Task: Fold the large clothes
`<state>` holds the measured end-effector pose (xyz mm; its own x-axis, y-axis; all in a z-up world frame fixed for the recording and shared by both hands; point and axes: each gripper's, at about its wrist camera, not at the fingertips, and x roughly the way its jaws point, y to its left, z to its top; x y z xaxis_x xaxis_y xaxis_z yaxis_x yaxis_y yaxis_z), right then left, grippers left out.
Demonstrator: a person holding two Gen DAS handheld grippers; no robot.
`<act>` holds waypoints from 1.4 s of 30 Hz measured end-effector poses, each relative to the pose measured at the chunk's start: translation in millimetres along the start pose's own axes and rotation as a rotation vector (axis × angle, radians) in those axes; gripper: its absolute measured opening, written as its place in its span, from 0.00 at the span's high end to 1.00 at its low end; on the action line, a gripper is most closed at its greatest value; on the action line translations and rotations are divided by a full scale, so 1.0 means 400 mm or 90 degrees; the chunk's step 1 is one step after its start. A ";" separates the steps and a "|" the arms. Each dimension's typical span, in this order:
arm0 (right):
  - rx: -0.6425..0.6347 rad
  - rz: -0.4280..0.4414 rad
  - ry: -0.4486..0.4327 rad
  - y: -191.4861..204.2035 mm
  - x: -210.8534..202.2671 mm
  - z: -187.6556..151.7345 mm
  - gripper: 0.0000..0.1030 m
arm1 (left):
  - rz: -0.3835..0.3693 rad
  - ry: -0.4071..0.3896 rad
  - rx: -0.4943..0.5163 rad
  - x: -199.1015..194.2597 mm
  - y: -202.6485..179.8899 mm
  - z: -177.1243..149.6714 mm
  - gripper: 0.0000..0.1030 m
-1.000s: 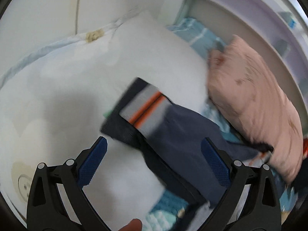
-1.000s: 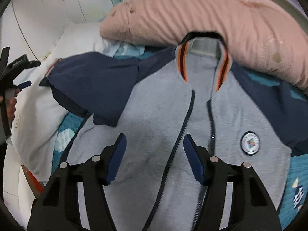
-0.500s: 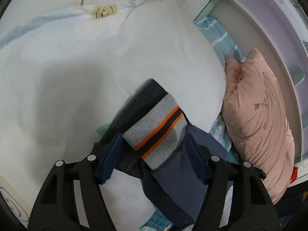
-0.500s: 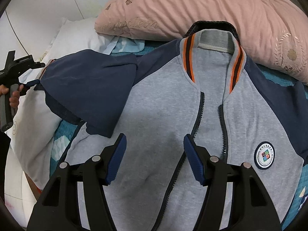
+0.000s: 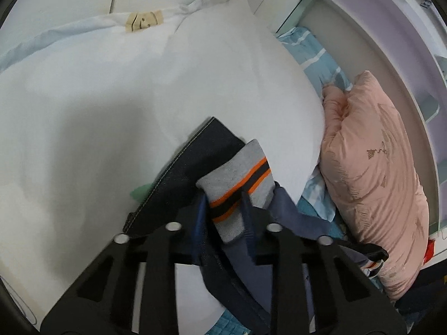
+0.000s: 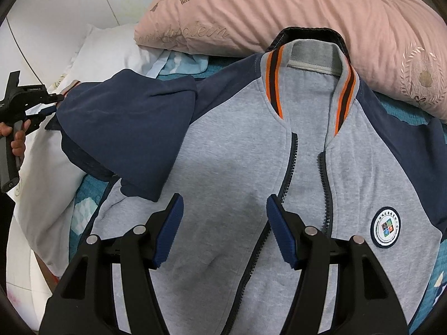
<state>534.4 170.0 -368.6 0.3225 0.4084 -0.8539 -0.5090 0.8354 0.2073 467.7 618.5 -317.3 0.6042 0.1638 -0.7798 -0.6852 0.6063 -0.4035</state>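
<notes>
Grey cuff pinched in left gripper, sleeve end hidden, right gripper apart

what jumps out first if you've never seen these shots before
The grey and navy jacket fills the right wrist view, lying face up on the bed with its zip open, orange-striped collar toward the pink pillow. In the left wrist view the left hand-held gripper is closed on the striped cuff of one sleeve, over a white pillow. The right hand-held gripper hangs open above the jacket's chest.
</notes>
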 end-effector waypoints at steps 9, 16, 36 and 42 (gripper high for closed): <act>-0.028 0.040 0.001 0.046 0.062 0.023 0.73 | -0.123 -0.118 0.073 -0.178 -0.087 0.004 0.95; 0.005 0.101 0.039 0.055 0.155 0.042 0.94 | -0.298 -0.158 0.141 -0.357 -0.292 -0.009 0.95; 0.170 -0.061 -0.048 -0.502 -0.151 -0.115 0.91 | -0.372 0.111 0.258 -0.001 -0.832 -0.576 0.95; 0.201 -0.107 -0.051 -0.657 -0.226 -0.193 0.91 | -0.332 0.171 0.261 0.134 -0.872 -0.726 0.95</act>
<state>577.4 -114.7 -382.6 0.4490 0.2730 -0.8508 -0.1764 0.9605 0.2150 620.8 189.9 -357.3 0.6537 -0.3927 -0.6469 -0.0946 0.8057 -0.5847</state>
